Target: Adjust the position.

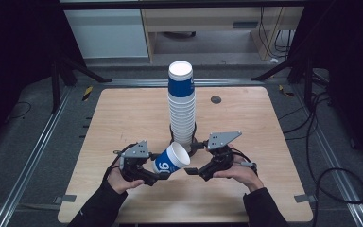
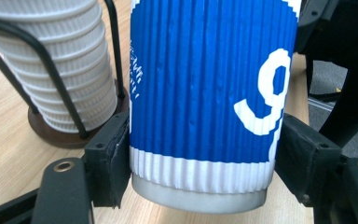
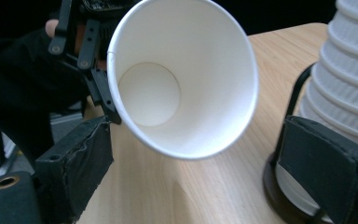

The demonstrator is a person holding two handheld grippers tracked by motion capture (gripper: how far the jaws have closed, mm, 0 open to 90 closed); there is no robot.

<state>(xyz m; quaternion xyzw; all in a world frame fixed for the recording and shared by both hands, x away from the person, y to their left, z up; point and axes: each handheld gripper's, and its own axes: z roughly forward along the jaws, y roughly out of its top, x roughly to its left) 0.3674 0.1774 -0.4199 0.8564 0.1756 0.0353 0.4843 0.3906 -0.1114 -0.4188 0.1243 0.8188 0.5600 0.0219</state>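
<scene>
a pale wooden table (image 1: pixel 123 113) carries everything here, set on a dark floor with metal rails along its sides. near the middle of the table a tall stack of cups (image 1: pixel 181 106) stands upright in a black wire holder with a round dark base (image 2: pixel 60 133); the top cup of the stack is blue, the ones under it show white ribbed rims. just in front of the stack, a single blue cup (image 1: pixel 171 160) with a white figure on its ribbed sleeve lies tilted, its open white mouth turned toward the right gripper (image 1: pixel 203 166). the left gripper (image 1: pixel 155 176) has its jaws pressed against both sides of this cup near its base, holding it off the table. the right gripper's jaws stand wide apart, gripping nothing, with the cup's mouth just ahead of them and the stack's base beside one jaw.
</scene>
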